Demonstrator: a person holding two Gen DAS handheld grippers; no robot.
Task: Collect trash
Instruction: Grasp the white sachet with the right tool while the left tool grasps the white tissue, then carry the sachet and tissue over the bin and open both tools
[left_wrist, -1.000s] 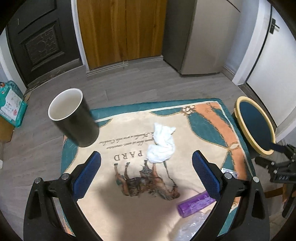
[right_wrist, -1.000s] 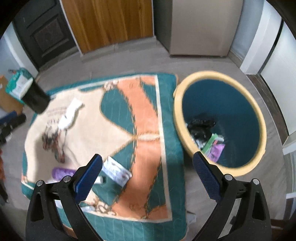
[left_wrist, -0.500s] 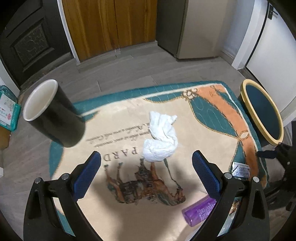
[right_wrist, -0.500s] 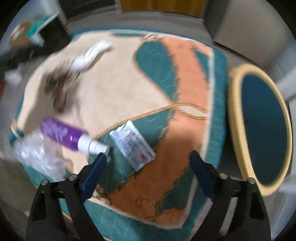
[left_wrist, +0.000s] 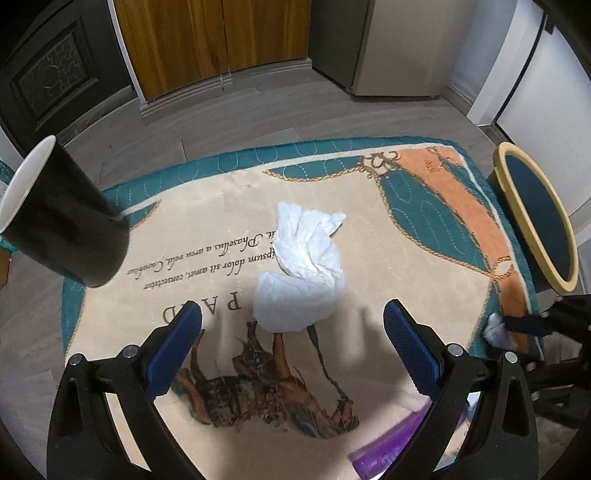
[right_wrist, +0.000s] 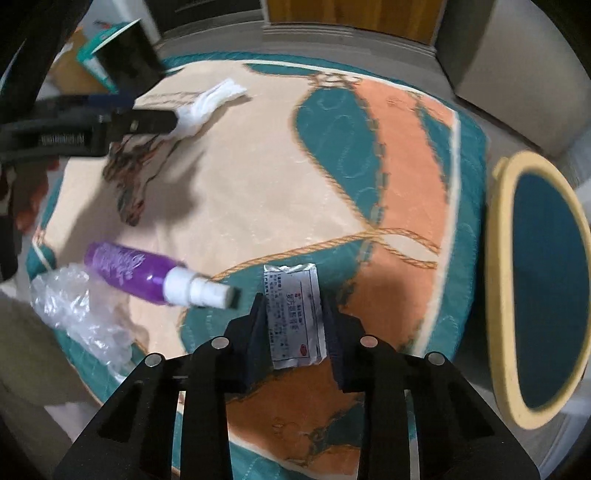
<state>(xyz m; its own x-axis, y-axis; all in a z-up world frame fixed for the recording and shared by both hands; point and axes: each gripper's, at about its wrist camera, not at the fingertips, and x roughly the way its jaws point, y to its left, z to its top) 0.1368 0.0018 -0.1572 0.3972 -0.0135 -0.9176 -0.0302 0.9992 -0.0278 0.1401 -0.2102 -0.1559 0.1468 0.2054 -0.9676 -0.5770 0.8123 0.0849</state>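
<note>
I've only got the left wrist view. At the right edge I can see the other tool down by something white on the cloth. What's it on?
Observer: A flat white printed sachet lying on the cloth. The right tool straddles it, jaws closing, pads meeting its long edges.
Operator: And the purple thing at my bottom edge?
Observer: A purple spray bottle on its side, its white cap pointing toward the sachet.
Operator: Any other trash down there?
Observer: Crumpled clear plastic wrap beside the bottle's base, near the cloth's edge.
</note>
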